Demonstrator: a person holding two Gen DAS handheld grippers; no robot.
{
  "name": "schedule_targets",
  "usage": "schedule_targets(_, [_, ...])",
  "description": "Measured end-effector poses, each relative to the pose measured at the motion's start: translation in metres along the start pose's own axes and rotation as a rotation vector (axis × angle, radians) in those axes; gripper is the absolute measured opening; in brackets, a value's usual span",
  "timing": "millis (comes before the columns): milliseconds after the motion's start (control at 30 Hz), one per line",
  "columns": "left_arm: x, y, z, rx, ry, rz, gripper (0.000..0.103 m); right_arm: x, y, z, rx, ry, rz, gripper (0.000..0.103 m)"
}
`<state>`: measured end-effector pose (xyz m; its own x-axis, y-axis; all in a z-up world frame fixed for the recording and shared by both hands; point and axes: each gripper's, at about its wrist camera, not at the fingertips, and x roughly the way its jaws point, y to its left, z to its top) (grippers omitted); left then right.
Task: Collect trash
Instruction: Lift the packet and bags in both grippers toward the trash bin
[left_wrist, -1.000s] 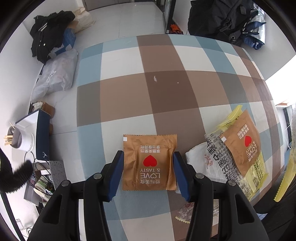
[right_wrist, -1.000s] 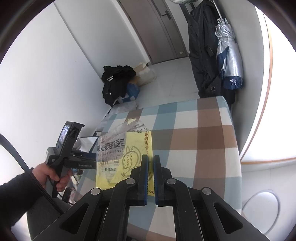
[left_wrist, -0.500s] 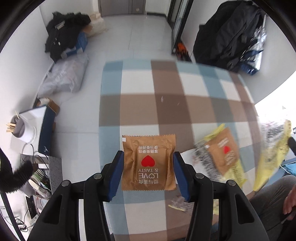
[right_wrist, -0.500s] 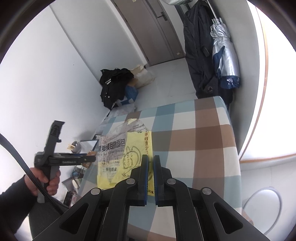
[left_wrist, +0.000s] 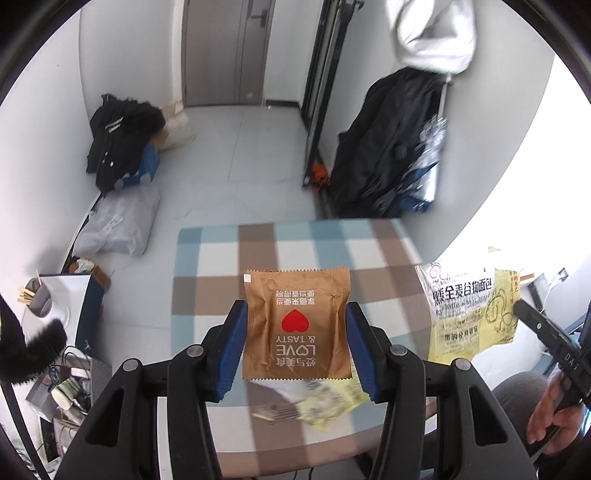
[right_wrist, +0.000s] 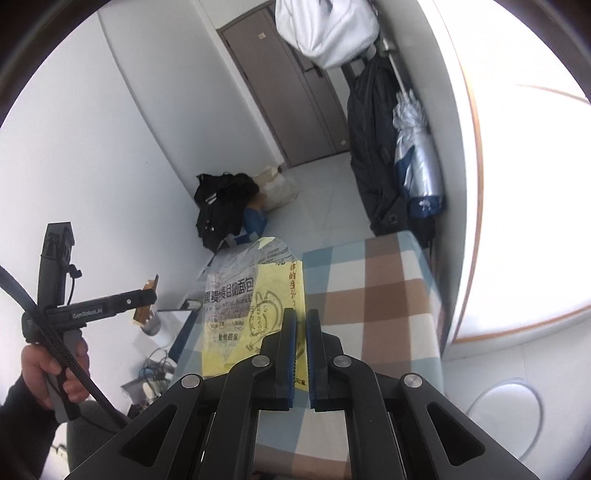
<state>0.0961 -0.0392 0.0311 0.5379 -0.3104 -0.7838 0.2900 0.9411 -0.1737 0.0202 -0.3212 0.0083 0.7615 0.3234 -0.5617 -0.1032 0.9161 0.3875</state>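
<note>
My left gripper (left_wrist: 295, 336) is shut on a brown snack packet (left_wrist: 296, 325) with a red heart, held by its two side edges high above the checked table (left_wrist: 295, 243). My right gripper (right_wrist: 300, 343) is shut on a yellow and clear bread bag (right_wrist: 251, 306), which hangs in the air; the bag also shows at the right of the left wrist view (left_wrist: 469, 314). More yellow wrappers (left_wrist: 321, 402) lie on the table under the left gripper. The left gripper with the packet's edge shows in the right wrist view (right_wrist: 146, 299).
A black coat (left_wrist: 384, 147) and a folded umbrella (right_wrist: 417, 162) hang by the table's far right corner. Bags and dark clothes (left_wrist: 122, 144) lie on the floor at the left. A cluttered low shelf (left_wrist: 66, 306) stands left of the table. A white round bin lid (right_wrist: 506, 413) is on the floor to the right.
My left gripper has lifted the brown packet off the table and risen high. My right gripper has also risen with the bread bag. The second brown packet is out of view.
</note>
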Motion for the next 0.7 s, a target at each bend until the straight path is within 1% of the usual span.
schedule_targets(67, [-0.008, -0.011, 0.002, -0.001, -0.015, -0.033, 0.048, -0.018, -0.001, 0.004, 0.004, -0.016, -0.009, 0.004])
schedule_targets(167, [-0.017, -0.026, 0.005, 0.005, -0.042, -0.059, 0.048, -0.040, -0.005, 0.009, 0.010, -0.043, -0.027, 0.004])
schedule_targets(233, [-0.024, -0.038, 0.007, 0.006, -0.055, -0.094, 0.048, -0.059, -0.009, 0.012, 0.011, -0.073, -0.038, 0.004])
schedule_targets(400, [-0.039, -0.077, 0.010, 0.044, -0.092, -0.145, 0.048, -0.102, -0.023, 0.017, 0.008, -0.143, -0.077, 0.004])
schedule_targets(567, [-0.039, -0.118, 0.009, 0.086, -0.092, -0.203, 0.048, -0.142, -0.050, 0.016, 0.041, -0.204, -0.151, 0.004])
schedule_targets(700, [-0.032, -0.153, 0.007, 0.121, -0.080, -0.252, 0.048, -0.167, -0.079, 0.010, 0.085, -0.223, -0.209, 0.004])
